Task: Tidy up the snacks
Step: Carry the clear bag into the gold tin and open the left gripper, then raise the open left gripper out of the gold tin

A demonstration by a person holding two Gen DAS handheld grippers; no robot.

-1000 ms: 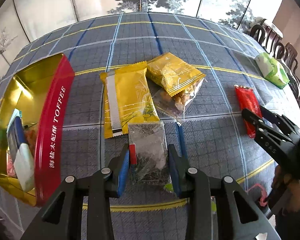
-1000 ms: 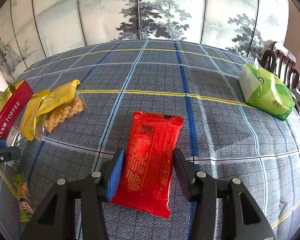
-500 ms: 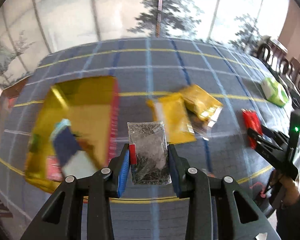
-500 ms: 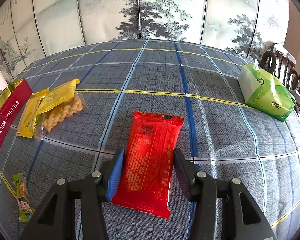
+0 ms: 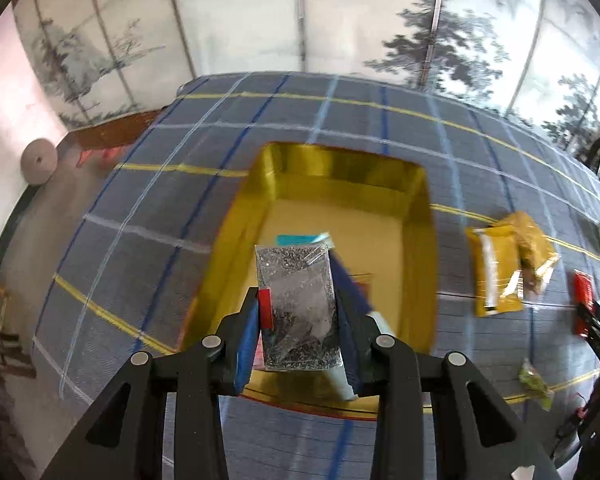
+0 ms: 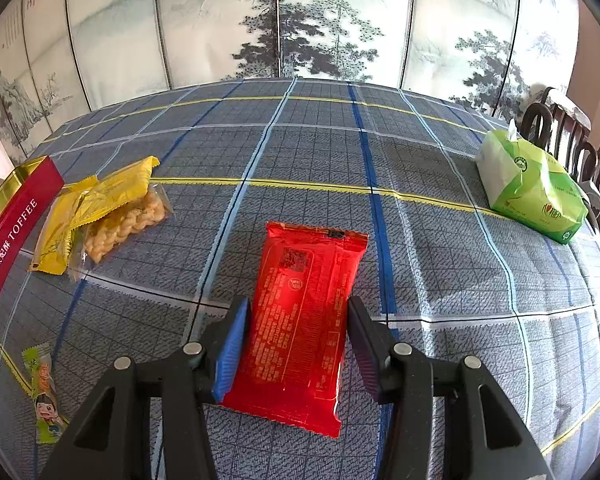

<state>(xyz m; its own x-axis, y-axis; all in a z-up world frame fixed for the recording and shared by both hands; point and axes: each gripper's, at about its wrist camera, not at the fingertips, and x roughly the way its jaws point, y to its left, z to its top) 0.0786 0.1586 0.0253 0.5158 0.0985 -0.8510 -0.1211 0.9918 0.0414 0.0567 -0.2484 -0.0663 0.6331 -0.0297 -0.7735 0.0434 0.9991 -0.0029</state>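
Over on the left, the clear packet of dark seeds is clamped between the pads of the left tool and is carried above the open gold toffee tin, where a blue-and-white packet is already lying. The view is smeared by motion, so the drop point is hard to judge; if the packet is released too near the tin's front wall, it could be caught on the rim and tipped back onto the plaid tabletop. Its slick film could also be lost from the pads early.

Moving right, two yellow snack packets are seen overlapping just beside the tin's red side, and a small green candy wrapper is left near the front edge.

Further right, the red packet is flanked by the right tool, jaws partly apart; whether the pads press on it cannot be told. If not, it could be pushed along rather than lifted. At far right, the green tissue pack is parked well apart.
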